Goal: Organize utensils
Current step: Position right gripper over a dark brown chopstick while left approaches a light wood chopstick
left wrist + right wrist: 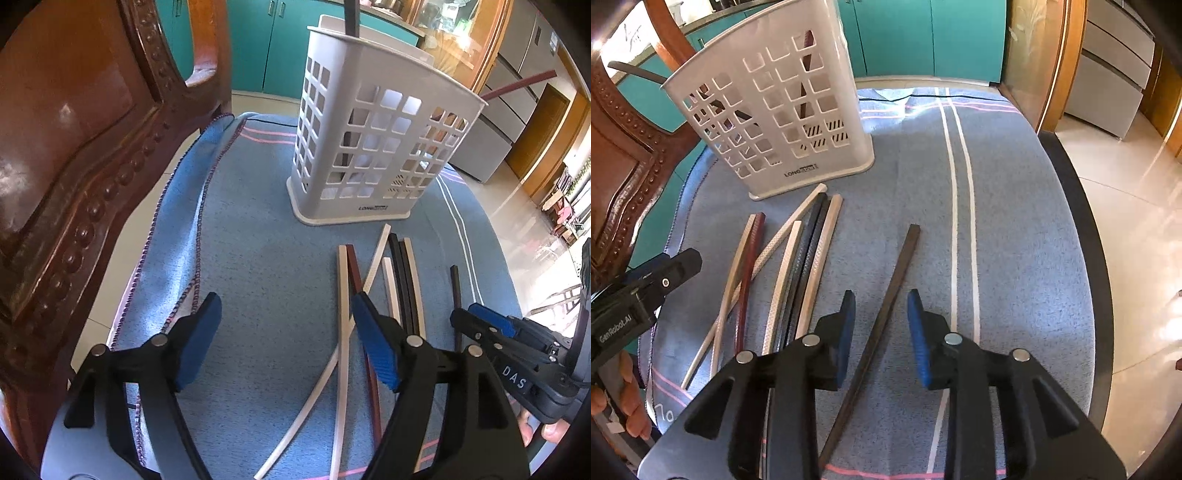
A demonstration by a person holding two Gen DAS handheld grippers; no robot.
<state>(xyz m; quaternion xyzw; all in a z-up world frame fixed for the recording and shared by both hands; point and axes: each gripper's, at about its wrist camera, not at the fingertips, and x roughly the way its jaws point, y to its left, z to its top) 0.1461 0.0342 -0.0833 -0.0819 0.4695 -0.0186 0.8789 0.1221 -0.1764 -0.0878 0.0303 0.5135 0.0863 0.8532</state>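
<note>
A white slotted utensil holder stands on the blue cloth, with a dark stick and a reddish stick in it. Several loose chopsticks, cream, dark red and black, lie in front of it. One dark brown chopstick lies apart to the right. My right gripper is open, its pads either side of that chopstick and low over it; it shows in the left wrist view. My left gripper is open and empty above the cloth, left of the pile; it shows in the right wrist view.
A carved wooden chair back rises close on the left. The blue cloth covers the round table, whose dark edge runs on the right. Teal cabinets stand behind, tiled floor to the right.
</note>
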